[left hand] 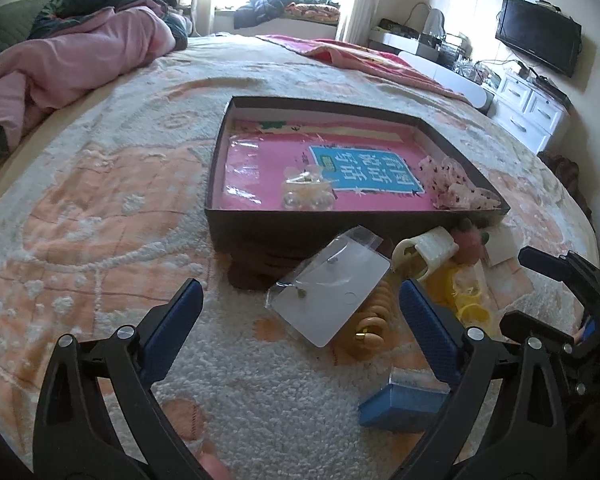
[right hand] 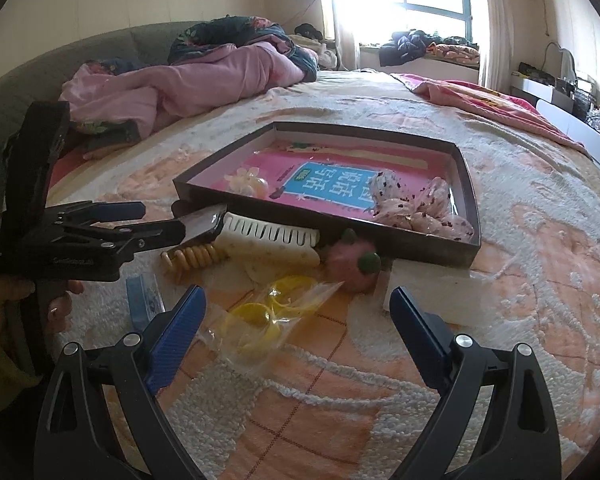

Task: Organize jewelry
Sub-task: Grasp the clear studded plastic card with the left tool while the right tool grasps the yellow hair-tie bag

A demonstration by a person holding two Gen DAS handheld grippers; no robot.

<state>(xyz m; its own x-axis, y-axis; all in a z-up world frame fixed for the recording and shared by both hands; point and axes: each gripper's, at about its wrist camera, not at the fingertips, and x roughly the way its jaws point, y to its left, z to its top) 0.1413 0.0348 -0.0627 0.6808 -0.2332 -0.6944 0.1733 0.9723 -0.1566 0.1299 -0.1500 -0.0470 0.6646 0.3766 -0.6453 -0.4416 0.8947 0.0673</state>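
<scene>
1. Bed (left hand: 100, 208) with cream and peach tufted bedspread carries everything.
2. Shallow dark cardboard box tray (left hand: 220, 184) lies flat mid-bed, open side up.
3. Crumpled pink quilt (left hand: 72, 60) heaped at far left; pink-red patterned blanket (left hand: 351, 56) at far right edge.
4. In front of tray, near its front wall: clear plastic packet with white card (left hand: 331, 292), cream plastic claw hair clip (right hand: 272, 236), beige spiral hair tie (right hand: 192, 258), pink fabric strawberry-like piece with green bits (right hand: 351, 264), flat white card (right hand: 431, 284).
5. Clear bag of yellow rings (right hand: 260, 316) nearer the camera; small blue box (left hand: 399, 404) beside it.
</scene>
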